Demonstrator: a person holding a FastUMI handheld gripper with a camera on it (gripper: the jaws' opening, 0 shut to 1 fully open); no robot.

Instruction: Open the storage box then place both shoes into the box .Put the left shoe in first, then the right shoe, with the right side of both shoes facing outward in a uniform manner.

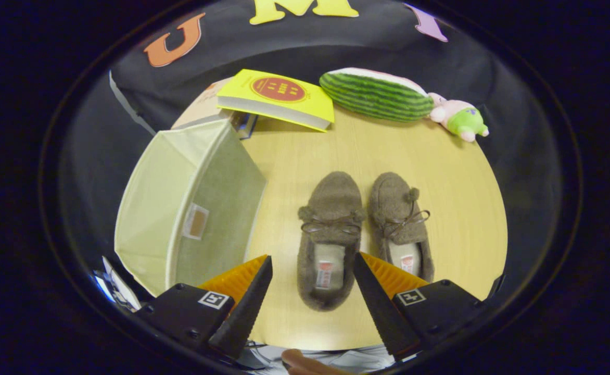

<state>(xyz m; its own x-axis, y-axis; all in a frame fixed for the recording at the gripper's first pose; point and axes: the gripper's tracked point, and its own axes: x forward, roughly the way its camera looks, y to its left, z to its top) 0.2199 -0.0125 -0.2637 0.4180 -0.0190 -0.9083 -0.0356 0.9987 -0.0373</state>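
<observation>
Two fuzzy brown slippers with bows lie side by side on the wooden table, toes pointing away. The left shoe (330, 237) lies between my fingers, its heel nearest me. Just ahead of my right finger, the right shoe (401, 224) has its heel partly hidden behind that finger. A pale green fabric storage box (190, 208) with its lid shut stands to the left of the shoes, beside my left finger. My gripper (313, 284) hovers open above the left shoe's heel, holding nothing.
At the back of the round table (440, 172) lie a yellow book (279, 96) on another book, a watermelon-slice plush (375, 94) and a small pink-and-green plush toy (458, 120). A person's finger (305, 363) shows below the table's near edge.
</observation>
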